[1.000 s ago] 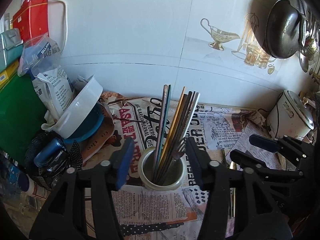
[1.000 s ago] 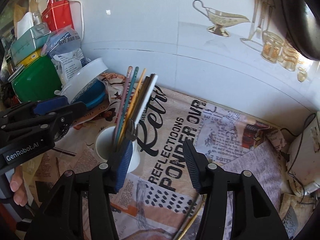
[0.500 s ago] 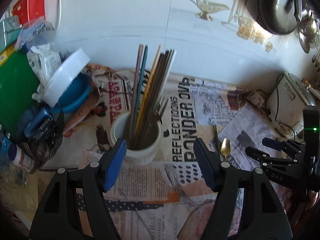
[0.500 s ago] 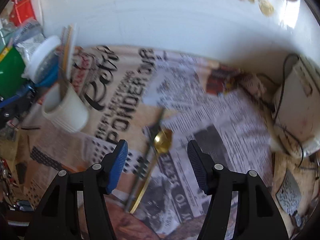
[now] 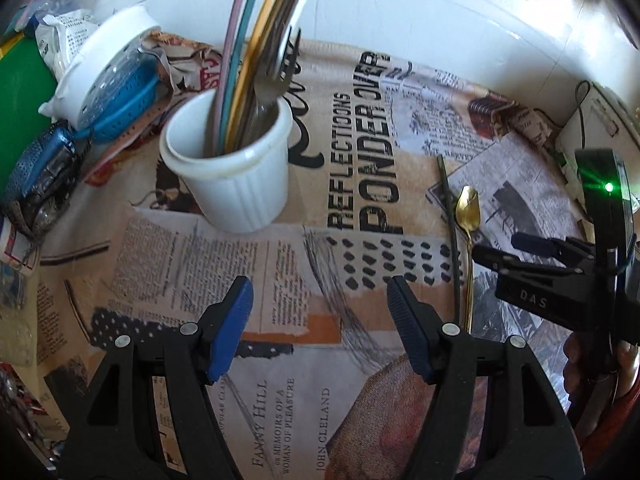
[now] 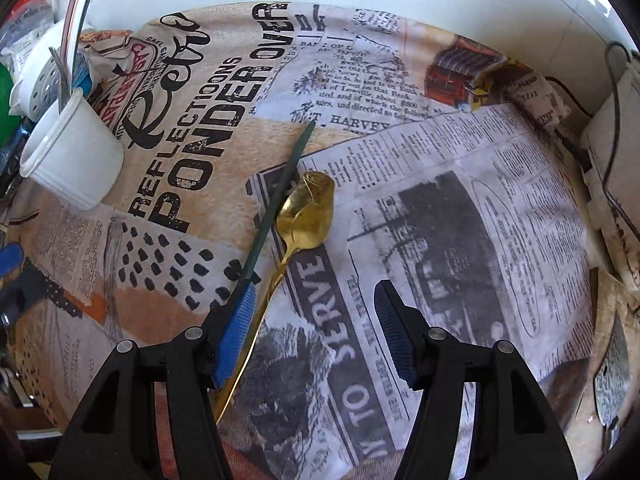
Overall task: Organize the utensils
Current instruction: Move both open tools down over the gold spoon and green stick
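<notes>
While our left gripper (image 5: 320,328) hangs with fingers apart and empty over the cloth-covered counter (image 5: 280,360), the white cup (image 5: 228,176) of chopsticks (image 5: 256,40) stands just ahead; a careless sweep could topple it.

From the right wrist, our right gripper (image 6: 316,336) is spread and holds nothing, its left finger (image 6: 236,332) above the gold spoon (image 6: 308,212)'s handle. The green chopstick (image 6: 276,200) lies against the spoon, so we might pinch both or skid the thin handle away.

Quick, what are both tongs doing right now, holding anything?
Left tongs: open, empty, over the newsprint cloth.
Right tongs: open, holding nothing; gold spoon lies on the cloth by its left finger.
</notes>
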Demonstrator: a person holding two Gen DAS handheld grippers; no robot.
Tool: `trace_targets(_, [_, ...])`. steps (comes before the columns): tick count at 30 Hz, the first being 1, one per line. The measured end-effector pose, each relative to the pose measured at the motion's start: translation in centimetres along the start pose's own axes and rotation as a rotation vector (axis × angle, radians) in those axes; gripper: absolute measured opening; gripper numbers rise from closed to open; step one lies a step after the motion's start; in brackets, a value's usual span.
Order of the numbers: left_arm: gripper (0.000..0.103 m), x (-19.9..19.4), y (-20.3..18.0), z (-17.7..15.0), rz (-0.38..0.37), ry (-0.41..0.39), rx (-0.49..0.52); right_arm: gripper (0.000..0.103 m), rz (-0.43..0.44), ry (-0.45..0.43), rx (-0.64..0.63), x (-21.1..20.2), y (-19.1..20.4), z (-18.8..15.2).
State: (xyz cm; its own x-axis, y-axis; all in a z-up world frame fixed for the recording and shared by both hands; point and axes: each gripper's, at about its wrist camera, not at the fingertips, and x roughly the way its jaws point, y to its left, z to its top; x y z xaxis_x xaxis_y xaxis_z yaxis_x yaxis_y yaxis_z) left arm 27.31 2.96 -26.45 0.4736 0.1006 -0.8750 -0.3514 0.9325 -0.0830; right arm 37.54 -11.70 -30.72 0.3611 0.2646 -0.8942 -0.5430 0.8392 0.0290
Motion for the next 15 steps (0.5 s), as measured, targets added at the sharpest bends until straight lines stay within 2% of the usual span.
trace_targets(4, [0.068, 0.6, -0.8, -0.7, 0.011, 0.014, 0.015, 0.046, -0.024, -0.013, -0.026, 0.8, 0.3, 0.2])
trace_targets(7, [0.068, 0.9, -1.3, -1.0, 0.015, 0.015, 0.023, 0.043, -0.007, -0.013, -0.035, 1.5, 0.2, 0.5])
trace_targets(10, [0.068, 1.2, -1.6, -0.8, 0.016, 0.016, 0.021, 0.034, -0.004, -0.028, -0.073, 1.5, 0.3, 0.3])
trace_targets(12, [0.068, 1.3, -1.9, -0.7, 0.012, 0.015, 0.018, 0.02, 0.005, -0.023, -0.086, 1.4, 0.0, 0.1])
trace_targets(14, [0.068, 1.5, -2.2, -0.4, 0.009, 0.01, 0.017, 0.011, 0.003, -0.015, -0.092, 1.2, -0.7, -0.2])
trace_targets(15, [0.068, 1.5, -2.3, -0.3, 0.007, 0.008, 0.016, 0.009, 0.003, -0.01, -0.089, 1.2, -1.2, -0.4])
